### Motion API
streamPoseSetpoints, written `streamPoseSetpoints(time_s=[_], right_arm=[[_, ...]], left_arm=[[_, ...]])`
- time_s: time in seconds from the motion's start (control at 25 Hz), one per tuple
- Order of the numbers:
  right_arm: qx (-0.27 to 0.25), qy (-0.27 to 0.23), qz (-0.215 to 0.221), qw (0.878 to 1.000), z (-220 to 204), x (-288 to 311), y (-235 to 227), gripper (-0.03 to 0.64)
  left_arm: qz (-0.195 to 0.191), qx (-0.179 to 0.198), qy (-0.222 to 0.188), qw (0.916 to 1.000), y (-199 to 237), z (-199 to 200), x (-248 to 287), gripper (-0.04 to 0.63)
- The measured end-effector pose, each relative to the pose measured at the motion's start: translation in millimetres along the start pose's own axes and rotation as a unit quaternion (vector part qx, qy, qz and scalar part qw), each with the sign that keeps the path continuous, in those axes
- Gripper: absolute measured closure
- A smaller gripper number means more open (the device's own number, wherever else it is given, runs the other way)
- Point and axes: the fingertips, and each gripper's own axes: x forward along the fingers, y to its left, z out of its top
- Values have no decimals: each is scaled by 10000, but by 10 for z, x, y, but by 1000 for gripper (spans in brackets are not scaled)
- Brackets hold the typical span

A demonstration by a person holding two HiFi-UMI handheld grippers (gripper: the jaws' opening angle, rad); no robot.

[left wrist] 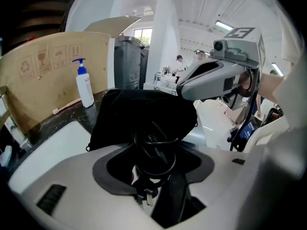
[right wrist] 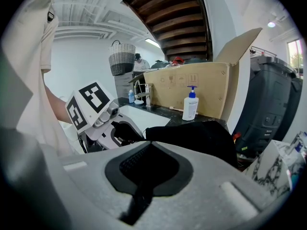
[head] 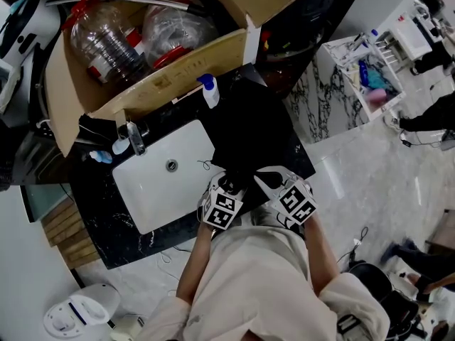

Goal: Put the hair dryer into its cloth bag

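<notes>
The black cloth bag (head: 250,128) lies bulging on the black counter, right of the sink; it also fills the middle of the left gripper view (left wrist: 144,111) and the right gripper view (right wrist: 201,133). Both grippers meet at its near edge. My left gripper (head: 226,185) (left wrist: 153,150) is shut on a bundle of thin black cord loops (left wrist: 154,146) at the bag's mouth. Close to its right, my right gripper (head: 267,180) (right wrist: 148,169) is shut on black woven cloth of the bag. The hair dryer's body does not show in any view.
The white sink (head: 160,190) with its faucet (head: 135,138) is left of the bag. A blue-capped pump bottle (head: 209,91) stands behind it, against an open cardboard box (head: 178,69) of plastic bottles. A grey bin (left wrist: 128,61) stands past the counter's end.
</notes>
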Motion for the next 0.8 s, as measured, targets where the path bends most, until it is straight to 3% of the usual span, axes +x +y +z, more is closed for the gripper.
streamPoseSetpoints(time_s=[0.8], right_arm=[[-21, -74, 377, 9993, 49, 10, 90, 611]], left_arm=[[129, -91, -501, 9986, 210, 403, 340, 353]])
